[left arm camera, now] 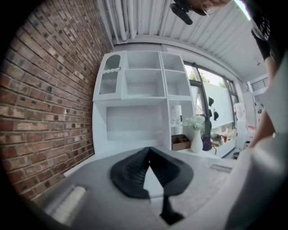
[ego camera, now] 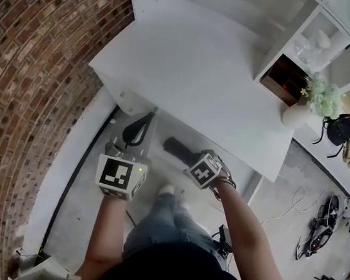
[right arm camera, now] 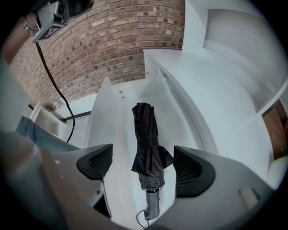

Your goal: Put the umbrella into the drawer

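Note:
A folded black umbrella (right arm camera: pixel 146 134) with a silver handle (right arm camera: pixel 152 204) lies lengthwise in the open white drawer (right arm camera: pixel 108 121). My right gripper (right arm camera: pixel 144 165) hangs above it, pointing steeply down. Its jaws stand wide open on either side of the umbrella and touch nothing. From the head view the umbrella (ego camera: pixel 175 147) shows as a dark shape in the drawer (ego camera: pixel 156 165) below the desk edge, just beyond the right gripper (ego camera: pixel 193 159). My left gripper (ego camera: pixel 140 127) is to the left of it, pointing roughly level. In the left gripper view its black pads (left arm camera: pixel 130 173) meet at the tips, shut on nothing.
The white desk top (ego camera: pixel 196 69) overhangs the back of the drawer. A white shelf unit (left arm camera: pixel 139 85) stands on the desk, with a vase of flowers (left arm camera: pixel 196 141) and a brown box (left arm camera: pixel 181 142) at the right. A brick wall (ego camera: pixel 36 87) is close on the left. A black cable (right arm camera: pixel 56 92) runs beside the drawer.

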